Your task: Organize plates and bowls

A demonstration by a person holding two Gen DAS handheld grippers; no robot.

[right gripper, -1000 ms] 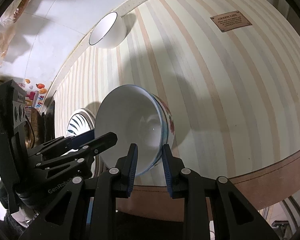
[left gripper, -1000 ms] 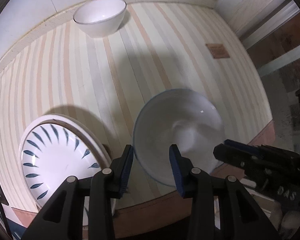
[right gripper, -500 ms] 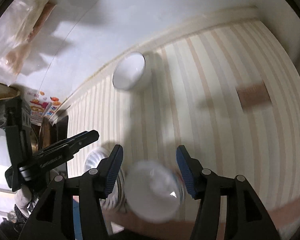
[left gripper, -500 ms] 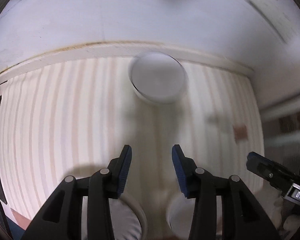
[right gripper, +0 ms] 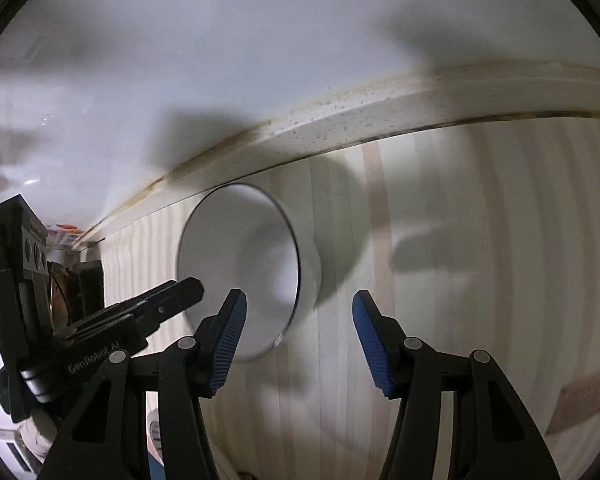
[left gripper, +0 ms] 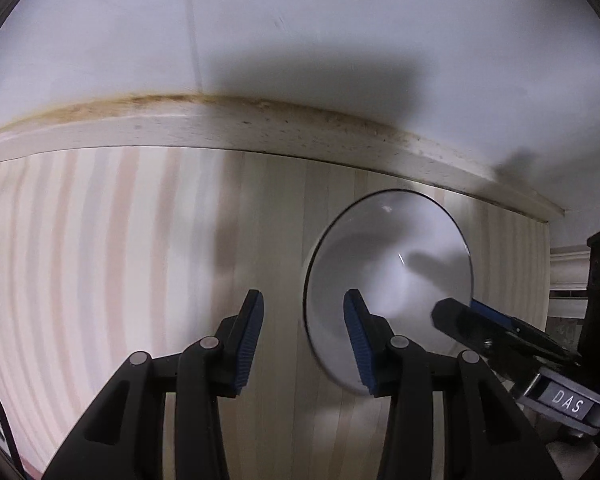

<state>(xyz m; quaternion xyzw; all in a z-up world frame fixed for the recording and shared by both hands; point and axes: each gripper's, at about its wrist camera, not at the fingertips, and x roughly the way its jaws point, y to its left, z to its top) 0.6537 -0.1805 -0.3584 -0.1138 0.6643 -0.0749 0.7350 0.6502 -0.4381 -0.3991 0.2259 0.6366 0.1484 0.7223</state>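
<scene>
White bowl [left gripper: 388,276] near wall trim [left gripper: 260,132], seemingly untouched, left gripper [left gripper: 303,338] and right gripper [right gripper: 298,336] both spread, empty

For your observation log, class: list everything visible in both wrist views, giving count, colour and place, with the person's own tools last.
bowl: one, white with a thin dark rim, on the mat near the wall, ahead of both grippers.
mat: one, cream with pale pink and grey stripes, under the bowl.
ledge: one, cream, stained, between mat and wall.
wall: white, behind.
left gripper: black, blue pads, open, empty.
right gripper: black, blue pads, open, empty.
</scene>
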